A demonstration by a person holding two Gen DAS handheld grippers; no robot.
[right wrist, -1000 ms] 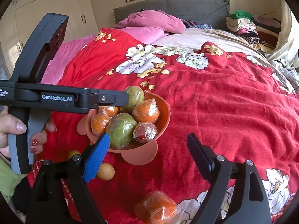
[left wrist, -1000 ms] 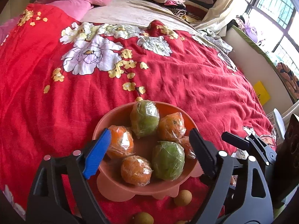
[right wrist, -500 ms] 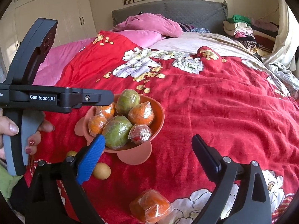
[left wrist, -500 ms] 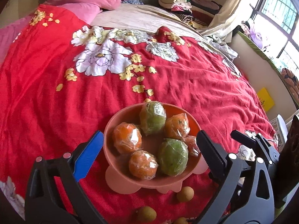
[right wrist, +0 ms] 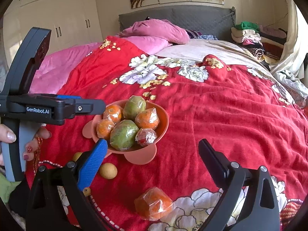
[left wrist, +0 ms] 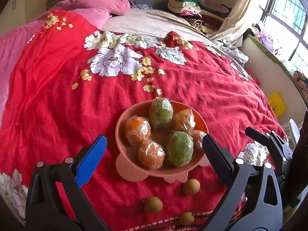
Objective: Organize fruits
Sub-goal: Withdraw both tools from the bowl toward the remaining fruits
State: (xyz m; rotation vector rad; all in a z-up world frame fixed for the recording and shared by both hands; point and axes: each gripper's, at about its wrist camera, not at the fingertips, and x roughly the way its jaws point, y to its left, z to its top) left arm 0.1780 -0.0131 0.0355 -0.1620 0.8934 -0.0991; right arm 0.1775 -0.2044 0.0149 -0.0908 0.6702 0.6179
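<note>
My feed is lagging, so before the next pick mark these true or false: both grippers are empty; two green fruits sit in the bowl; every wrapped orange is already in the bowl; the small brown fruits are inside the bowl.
1. Both grippers are empty: true. The left gripper and right gripper stand open, nothing between the fingers.
2. Two wrapped green fruits sit in the pink bowl: true.
3. Every wrapped orange is in the bowl: false. One wrapped orange lies on the red bedspread.
4. The small brown fruits are inside the bowl: false. They lie on the bedspread beside it, like this one.

A salmon-pink bowl [left wrist: 132, 173] on the red bedspread holds four wrapped oranges [left wrist: 137, 129] and two wrapped green fruits [left wrist: 179, 147]. Another wrapped orange [right wrist: 153, 203] and small tan round fruits [left wrist: 191, 186] lie loose nearby.
</note>
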